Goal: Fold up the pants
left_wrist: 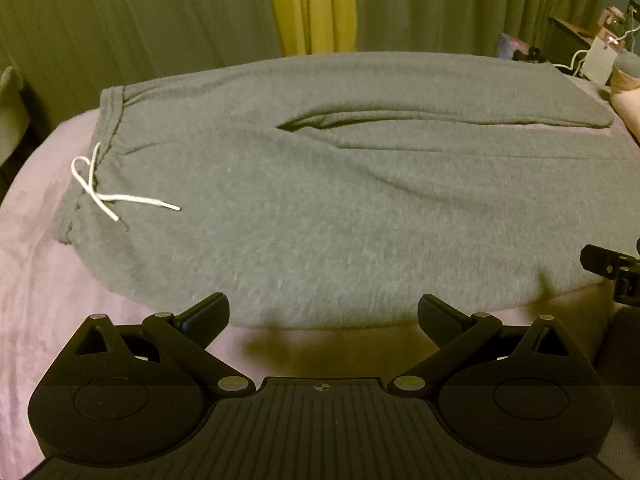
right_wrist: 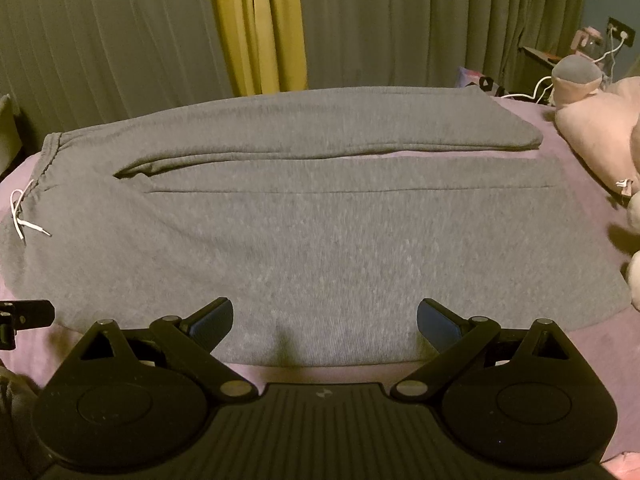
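Observation:
Grey sweatpants (left_wrist: 320,200) lie flat on a pink-sheeted bed (left_wrist: 36,280), waistband at the left with a white drawstring (left_wrist: 104,192), both legs running right side by side. They also fill the right wrist view (right_wrist: 320,232), drawstring (right_wrist: 24,216) at far left. My left gripper (left_wrist: 323,312) is open and empty, just short of the near edge of the pants by the hip. My right gripper (right_wrist: 325,316) is open and empty above the near leg's edge. Part of the right gripper (left_wrist: 612,272) shows at the right of the left wrist view; part of the left gripper (right_wrist: 20,316) shows at the left of the right wrist view.
Green and yellow curtains (right_wrist: 256,28) hang behind the bed. Pink plush toys (right_wrist: 600,128) lie at the bed's right end, close to the leg cuffs. A bedside table with cables and small items (left_wrist: 592,44) stands at the far right.

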A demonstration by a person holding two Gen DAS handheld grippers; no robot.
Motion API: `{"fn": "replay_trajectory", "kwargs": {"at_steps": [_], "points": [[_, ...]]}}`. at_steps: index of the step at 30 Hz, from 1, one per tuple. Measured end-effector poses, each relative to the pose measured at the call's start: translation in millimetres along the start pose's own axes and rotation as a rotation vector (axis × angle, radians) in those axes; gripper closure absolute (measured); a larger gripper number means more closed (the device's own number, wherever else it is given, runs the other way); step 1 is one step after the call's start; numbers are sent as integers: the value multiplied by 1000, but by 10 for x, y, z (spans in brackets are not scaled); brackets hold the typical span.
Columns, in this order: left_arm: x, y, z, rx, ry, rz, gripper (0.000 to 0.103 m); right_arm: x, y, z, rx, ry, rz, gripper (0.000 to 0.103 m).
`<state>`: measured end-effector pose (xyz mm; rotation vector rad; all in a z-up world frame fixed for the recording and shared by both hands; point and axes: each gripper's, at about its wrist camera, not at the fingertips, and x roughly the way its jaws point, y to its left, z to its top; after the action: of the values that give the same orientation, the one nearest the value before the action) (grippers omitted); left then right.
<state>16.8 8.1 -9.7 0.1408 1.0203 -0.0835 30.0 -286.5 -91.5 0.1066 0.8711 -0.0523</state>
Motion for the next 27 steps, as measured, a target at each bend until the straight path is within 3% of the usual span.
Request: {"fn": "replay_trajectory", "kwargs": {"at_steps": [27], "points": [[84,-65,90,-17,20,-5,0,122,-100,4,19,15,-12,4]]}}
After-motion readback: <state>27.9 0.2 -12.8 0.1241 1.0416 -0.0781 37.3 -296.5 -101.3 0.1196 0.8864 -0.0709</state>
